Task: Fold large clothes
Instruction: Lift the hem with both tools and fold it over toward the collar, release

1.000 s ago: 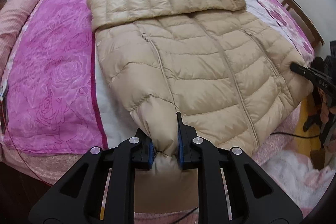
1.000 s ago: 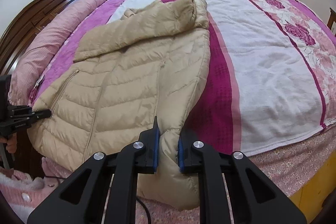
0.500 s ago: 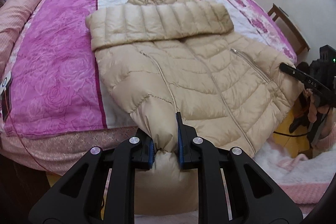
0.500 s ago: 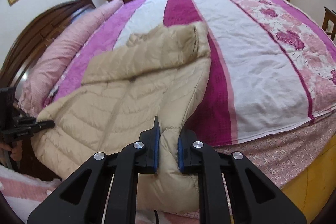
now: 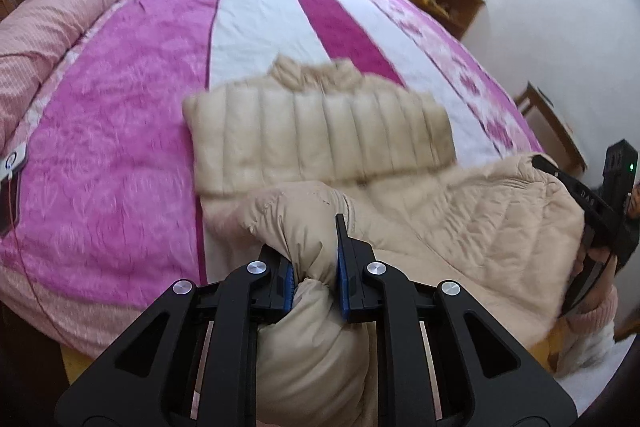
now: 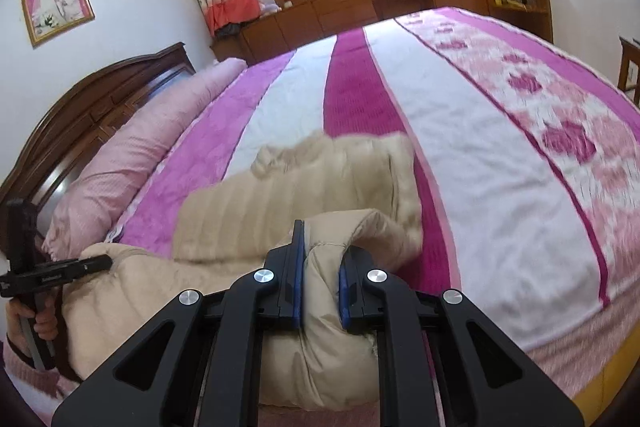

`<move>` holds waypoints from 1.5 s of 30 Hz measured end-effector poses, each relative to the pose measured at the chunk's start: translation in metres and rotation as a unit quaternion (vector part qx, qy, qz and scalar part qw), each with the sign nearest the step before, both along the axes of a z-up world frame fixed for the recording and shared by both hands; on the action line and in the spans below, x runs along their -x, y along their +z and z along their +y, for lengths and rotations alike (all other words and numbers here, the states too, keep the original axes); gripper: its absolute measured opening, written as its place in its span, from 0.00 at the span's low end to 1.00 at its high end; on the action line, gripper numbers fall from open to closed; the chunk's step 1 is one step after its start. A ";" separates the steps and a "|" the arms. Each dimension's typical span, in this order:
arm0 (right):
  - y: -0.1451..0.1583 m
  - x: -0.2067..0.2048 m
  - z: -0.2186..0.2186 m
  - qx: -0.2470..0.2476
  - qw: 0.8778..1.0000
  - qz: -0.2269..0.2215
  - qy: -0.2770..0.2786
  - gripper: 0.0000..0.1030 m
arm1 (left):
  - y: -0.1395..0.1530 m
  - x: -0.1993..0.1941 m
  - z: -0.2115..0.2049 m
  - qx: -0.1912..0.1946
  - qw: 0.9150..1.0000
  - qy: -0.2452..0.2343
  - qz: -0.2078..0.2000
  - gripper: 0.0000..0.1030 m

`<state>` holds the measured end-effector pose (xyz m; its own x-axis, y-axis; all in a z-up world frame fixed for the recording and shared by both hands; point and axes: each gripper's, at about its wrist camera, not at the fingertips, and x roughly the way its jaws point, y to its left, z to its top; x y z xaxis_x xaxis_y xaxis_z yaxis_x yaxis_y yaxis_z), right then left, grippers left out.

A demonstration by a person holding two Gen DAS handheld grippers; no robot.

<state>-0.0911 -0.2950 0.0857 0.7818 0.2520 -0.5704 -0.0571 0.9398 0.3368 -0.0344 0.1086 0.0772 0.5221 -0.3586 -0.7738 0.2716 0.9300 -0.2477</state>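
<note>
One beige quilted puffer jacket lies near the front edge of the bed with the pink, magenta and white striped bedspread. Two claws grip it: the left claw is clamped on one corner of the hem, the right claw on the other, both corners raised off the bed. One pink pillow lies along the headboard edge.
</note>
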 end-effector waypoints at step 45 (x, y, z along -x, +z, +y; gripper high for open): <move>-0.110 -0.192 -0.001 0.103 0.988 0.102 -0.045 0.34 | -0.101 -0.175 -0.020 -0.092 0.993 0.076 0.012 0.64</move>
<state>0.1012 -0.2956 -0.0244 0.6597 0.0483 -0.7500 0.0789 0.9880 0.1330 0.1406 0.0881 -0.0236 0.5401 -0.1290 -0.8316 0.1208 0.9898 -0.0751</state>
